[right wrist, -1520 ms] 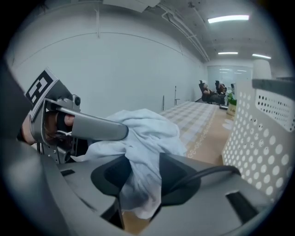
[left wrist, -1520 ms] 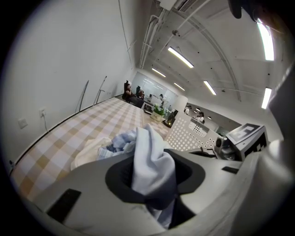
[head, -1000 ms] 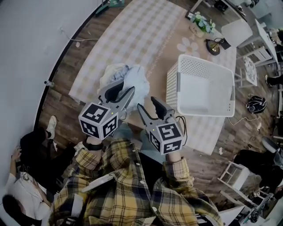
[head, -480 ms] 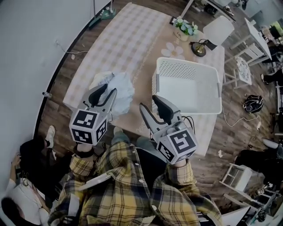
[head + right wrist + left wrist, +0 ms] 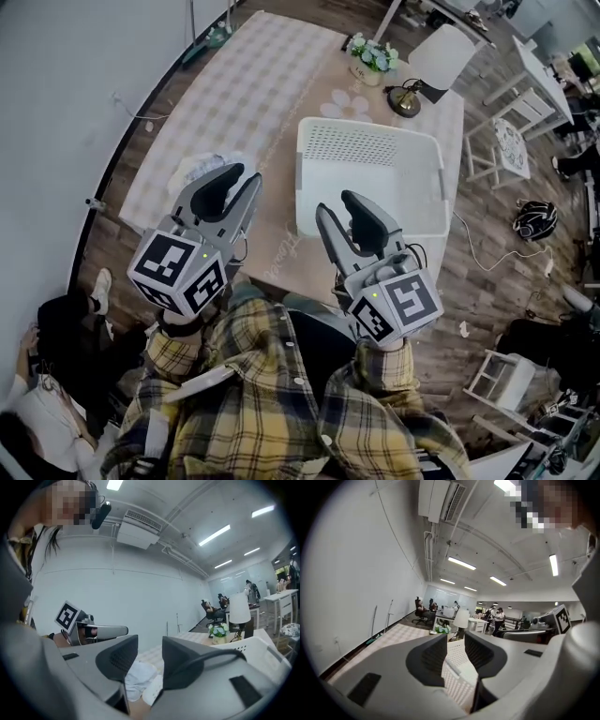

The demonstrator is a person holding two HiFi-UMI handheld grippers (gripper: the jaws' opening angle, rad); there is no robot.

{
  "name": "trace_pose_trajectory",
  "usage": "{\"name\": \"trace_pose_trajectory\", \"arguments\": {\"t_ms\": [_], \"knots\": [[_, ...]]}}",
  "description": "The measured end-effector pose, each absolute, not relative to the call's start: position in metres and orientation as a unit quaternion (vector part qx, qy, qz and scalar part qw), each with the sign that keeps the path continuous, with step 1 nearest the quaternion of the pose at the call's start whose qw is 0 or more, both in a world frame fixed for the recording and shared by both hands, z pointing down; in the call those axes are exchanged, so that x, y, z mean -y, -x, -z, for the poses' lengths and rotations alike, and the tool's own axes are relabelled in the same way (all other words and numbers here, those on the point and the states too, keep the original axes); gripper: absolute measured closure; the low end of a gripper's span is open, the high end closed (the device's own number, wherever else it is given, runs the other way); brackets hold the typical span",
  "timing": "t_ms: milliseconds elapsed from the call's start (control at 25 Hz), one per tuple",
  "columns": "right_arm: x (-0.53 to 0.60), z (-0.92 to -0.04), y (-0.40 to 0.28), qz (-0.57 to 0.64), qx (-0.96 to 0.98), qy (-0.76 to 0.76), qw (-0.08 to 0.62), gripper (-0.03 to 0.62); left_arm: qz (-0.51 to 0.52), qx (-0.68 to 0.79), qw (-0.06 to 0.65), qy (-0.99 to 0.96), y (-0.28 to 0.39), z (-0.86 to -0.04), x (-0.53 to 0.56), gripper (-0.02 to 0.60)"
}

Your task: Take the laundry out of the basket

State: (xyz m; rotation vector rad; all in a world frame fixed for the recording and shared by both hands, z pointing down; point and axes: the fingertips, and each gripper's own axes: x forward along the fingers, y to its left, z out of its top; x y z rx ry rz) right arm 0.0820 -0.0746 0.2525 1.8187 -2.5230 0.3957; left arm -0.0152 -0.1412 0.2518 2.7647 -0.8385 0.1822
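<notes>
Laundry (image 5: 199, 169): pale crumpled pile on the surface (image 5: 262, 66), outside the basket and to its left. In the head view the left gripper covers most of it, so I can't call a long axis.

Basket (image 5: 366, 145): white, perforated walls, upright, well apart from the pile. Inside looks bare, with nothing left that I can see. My read is that the unloading is done or nearly so.

Left gripper (image 5: 242, 178): raised over the near edge of the surface, with the pile just beyond and left of its tips. Its fingers (image 5: 433, 656) are apart and closing with nothing between them. Only the basket shows through the gap, far off.

Right gripper (image 5: 339, 208): raised in front of the basket's near wall. Its fingers (image 5: 119, 660) are apart and closing, also empty. Its own view shows the laundry through the gap, lying on the surface below and not touching.

Key relation: the pile is on the left side, so the left gripper is clearly nearer. The right would have to cross over. The basket is nearer the right gripper, if a last check inside is wanted.
</notes>
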Motion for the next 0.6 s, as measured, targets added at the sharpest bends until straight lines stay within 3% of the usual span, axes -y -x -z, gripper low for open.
{"name": "trace_pose_trajectory", "arguments": {"t_ms": [200,320,400,600], "knots": [[0.055,-0.237,-0.139,-0.106,0.784,-0.611,-0.011,0.54,-0.015,0.233,0.115,-0.966,-0.057,-0.224,0.106,0.449],[0.041,-0.23,-0.165,-0.106,0.782,-0.614,-0.026,0.594,-0.001,0.211,0.094,-0.973,-0.092,-0.215,0.081,0.518],[0.033,-0.228,-0.178,-0.107,0.783,-0.612,-0.035,0.599,-0.002,0.2,0.079,-0.977,-0.11,-0.213,0.067,0.56],[0.024,-0.226,-0.195,-0.112,0.783,-0.61,-0.052,0.599,-0.011,0.175,0.069,-0.982,-0.138,-0.217,0.045,0.565]]}}
